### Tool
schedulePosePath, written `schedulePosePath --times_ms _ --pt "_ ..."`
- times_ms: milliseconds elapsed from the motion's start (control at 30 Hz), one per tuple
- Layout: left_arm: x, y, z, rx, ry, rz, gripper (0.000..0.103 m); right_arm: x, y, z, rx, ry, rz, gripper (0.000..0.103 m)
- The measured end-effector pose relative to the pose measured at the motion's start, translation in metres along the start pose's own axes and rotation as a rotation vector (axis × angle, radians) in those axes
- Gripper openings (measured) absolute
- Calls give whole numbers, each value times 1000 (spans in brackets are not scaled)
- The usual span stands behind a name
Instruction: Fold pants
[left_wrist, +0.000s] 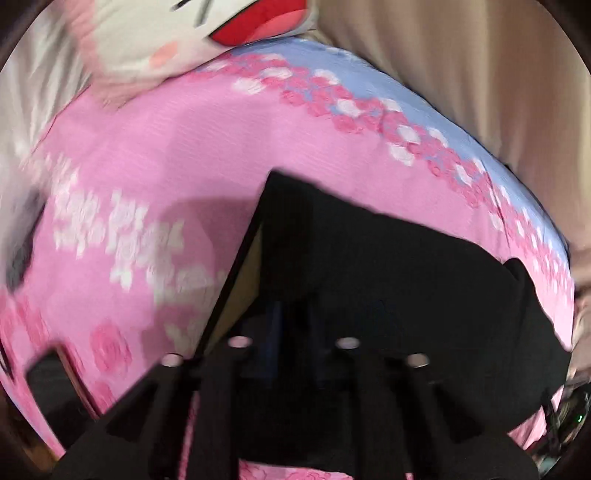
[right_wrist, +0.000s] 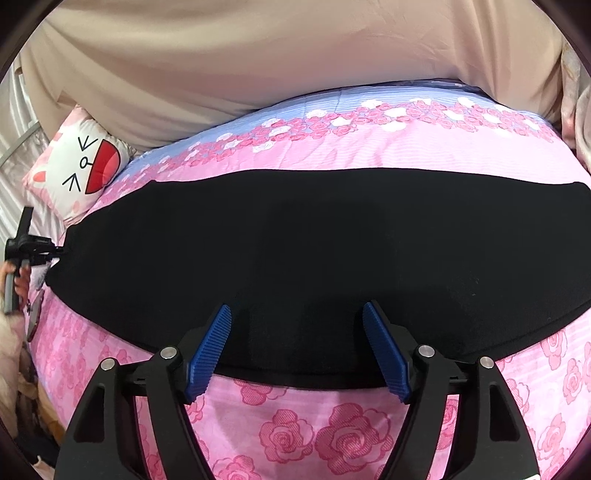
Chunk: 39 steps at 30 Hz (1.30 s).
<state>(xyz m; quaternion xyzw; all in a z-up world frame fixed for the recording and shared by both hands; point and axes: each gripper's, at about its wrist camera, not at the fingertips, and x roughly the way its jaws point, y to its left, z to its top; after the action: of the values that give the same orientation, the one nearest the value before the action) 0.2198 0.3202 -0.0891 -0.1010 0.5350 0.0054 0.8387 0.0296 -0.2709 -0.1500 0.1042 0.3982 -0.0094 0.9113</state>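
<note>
Black pants (right_wrist: 295, 251) lie as one long band across the pink rose bedspread (right_wrist: 332, 424). My right gripper (right_wrist: 295, 308) hovers over their near edge at the middle, its blue pads (right_wrist: 210, 354) wide apart with nothing pressed between them. At the far left, a hand holds my left gripper (right_wrist: 33, 247) at the pants' left end. In the blurred left wrist view, the left gripper (left_wrist: 293, 317) is shut on the black pants (left_wrist: 388, 258). Their corner rises off the bed toward its fingers, and a tan strip (left_wrist: 243, 280) shows under the raised edge.
A white pillow with a cartoon face (right_wrist: 81, 166) lies at the bed's far left corner. Beige fabric (right_wrist: 258, 55) hangs along the far side behind a blue band of the spread. A dark flat object (left_wrist: 48, 384) sits at the left wrist view's lower left.
</note>
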Motion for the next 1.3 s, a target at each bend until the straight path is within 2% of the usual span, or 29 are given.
schedulePosePath --times_ms 33,67,133,167,200,233,267,300,333,367,433,533,600,667,733,833,867,900,933,967,1033,1067,1133,1200,1267,1300 --pt "-10 -5 5 28 -22 17 3 0 -1 0 3 -1 2 72" --pt "-26 -15 10 75 -71 41 3 -1 -1 0 7 -3 5 72" --pt "-69 -36 17 173 -193 45 4 0 -1 -1 7 -3 4 72" --pt "-78 -41 17 196 -222 73 0 0 -1 -1 5 -3 1 72" --pt "-81 -46 17 237 -244 167 0 0 -1 -1 7 -4 3 72" --pt "-71 -47 16 274 -253 326 0 0 -1 -1 9 -5 6 72" --pt "-59 -42 16 293 -241 416 1 0 -2 -1 18 -7 15 72" --pt "-40 -29 13 286 -183 455 2 0 -4 0 26 -9 25 72" --pt "-27 -15 9 240 -130 459 2 0 -6 0 35 -12 36 72" --pt "-19 2 1 167 -94 437 2 -1 -7 0 39 -14 41 72" --pt "-24 19 -15 60 -97 362 4 -1 -7 0 40 -16 42 72" --pt "-47 32 -54 -97 -97 183 10 0 -4 0 25 -10 29 73" --pt "-55 29 -83 -162 -90 69 34 1 -3 0 20 -8 32 75" --pt "-55 26 -106 -219 -82 -42 52 1 -3 0 16 -6 31 76" --pt "-47 23 -112 -268 -70 -107 53 1 -2 0 12 -5 29 77" --pt "-26 31 -102 -361 -60 -202 52 0 -1 -1 9 -9 29 77" --pt "-19 34 -97 -402 -55 -222 45 0 -2 -1 12 -12 31 77" --pt "-17 34 -95 -412 -60 -223 23 -1 -3 -1 16 -15 33 77" --pt "-21 30 -88 -388 -74 -183 12 -1 -3 -1 19 -19 35 76" --pt "-29 25 -81 -360 -105 -179 7 -2 -3 -1 22 -20 34 76" --pt "-60 6 -70 -267 -217 -171 6 -1 -3 -1 20 -20 32 76" --pt "-85 -9 -65 -187 -294 -157 6 -1 -3 -1 16 -18 29 76" --pt "-103 -26 -61 -113 -348 -119 6 -1 -2 -1 14 -18 29 77" --pt "-86 -27 -57 -90 -302 -30 6 -1 -3 -1 18 -20 38 77" --pt "-30 -10 -56 -116 -168 42 7 -2 -4 -1 23 -24 48 76" --pt "-10 0 -59 -136 -115 50 8 -2 -4 -1 23 -25 48 76"
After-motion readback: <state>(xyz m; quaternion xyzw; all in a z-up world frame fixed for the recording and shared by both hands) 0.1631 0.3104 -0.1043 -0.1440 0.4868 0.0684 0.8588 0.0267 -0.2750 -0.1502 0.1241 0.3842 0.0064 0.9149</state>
